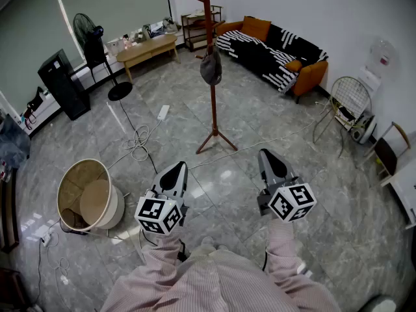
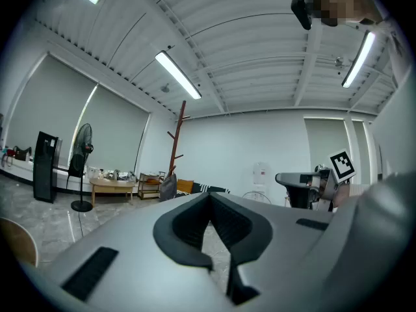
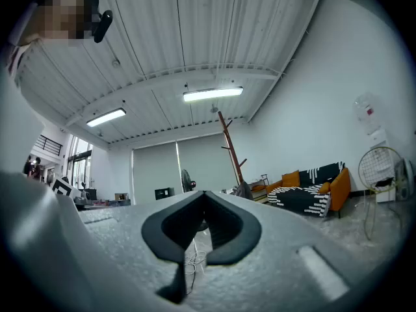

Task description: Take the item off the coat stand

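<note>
A brown wooden coat stand (image 1: 210,103) rises from the marble floor ahead of me, in the middle of the room. A grey cap-like item (image 1: 210,68) hangs on one of its pegs, about halfway up. My left gripper (image 1: 177,167) and right gripper (image 1: 268,154) are held low and close to my body, well short of the stand. Both are shut with nothing in them. The left gripper view has the stand (image 2: 177,145) and the grey item (image 2: 168,187) far off, beyond the closed jaws. In the right gripper view the stand (image 3: 230,145) and the item (image 3: 244,189) are equally distant.
An orange sofa (image 1: 275,52) with a striped blanket stands at the back right, and a wooden table (image 1: 149,47) and a fan (image 1: 97,47) at the back left. A round bin (image 1: 91,197) is near my left. A power strip and cables (image 1: 140,140) lie left of the stand. A wire chair (image 1: 348,101) stands far right.
</note>
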Demonstrator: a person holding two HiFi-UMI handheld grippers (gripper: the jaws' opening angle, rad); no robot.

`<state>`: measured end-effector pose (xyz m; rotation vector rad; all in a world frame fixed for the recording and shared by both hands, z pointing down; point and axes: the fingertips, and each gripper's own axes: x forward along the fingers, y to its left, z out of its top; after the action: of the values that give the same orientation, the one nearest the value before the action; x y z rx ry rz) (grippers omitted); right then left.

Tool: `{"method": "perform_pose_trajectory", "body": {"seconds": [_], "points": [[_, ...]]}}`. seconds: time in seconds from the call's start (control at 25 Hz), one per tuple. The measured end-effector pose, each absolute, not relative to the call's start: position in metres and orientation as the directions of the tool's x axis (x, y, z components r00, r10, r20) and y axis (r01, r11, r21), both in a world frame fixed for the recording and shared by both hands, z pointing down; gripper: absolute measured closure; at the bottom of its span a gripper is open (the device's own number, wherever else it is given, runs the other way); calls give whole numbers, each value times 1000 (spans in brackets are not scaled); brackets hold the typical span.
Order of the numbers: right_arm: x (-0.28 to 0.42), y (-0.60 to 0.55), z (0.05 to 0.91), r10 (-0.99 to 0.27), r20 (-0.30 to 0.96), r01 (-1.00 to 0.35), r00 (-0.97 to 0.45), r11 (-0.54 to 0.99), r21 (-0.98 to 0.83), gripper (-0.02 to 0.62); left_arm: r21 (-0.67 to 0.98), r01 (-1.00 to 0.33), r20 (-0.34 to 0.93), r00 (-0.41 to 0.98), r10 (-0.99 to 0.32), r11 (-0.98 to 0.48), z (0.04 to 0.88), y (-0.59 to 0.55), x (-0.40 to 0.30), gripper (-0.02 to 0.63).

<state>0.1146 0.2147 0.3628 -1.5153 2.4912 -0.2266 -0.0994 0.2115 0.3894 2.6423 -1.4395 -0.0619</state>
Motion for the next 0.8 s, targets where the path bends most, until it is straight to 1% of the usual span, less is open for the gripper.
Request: {"method": "perform_pose_trajectory", "body": {"seconds": [0.4,0.6,0.8], "points": [[114,229,362,-882,-104,-851,-459,470,-235,591,141,-843,27,528,-849,-520,386,227,-101,604],[118,230,362,-890,-137,-855,-435,456,-246,591,148,-844,35,525,-850,-515,391,234,-100,604],[121,228,371,-895,-130,-859,-426,446,-251,591,173,-855,41,501,-864,-488,400,230,-106,604]]}}
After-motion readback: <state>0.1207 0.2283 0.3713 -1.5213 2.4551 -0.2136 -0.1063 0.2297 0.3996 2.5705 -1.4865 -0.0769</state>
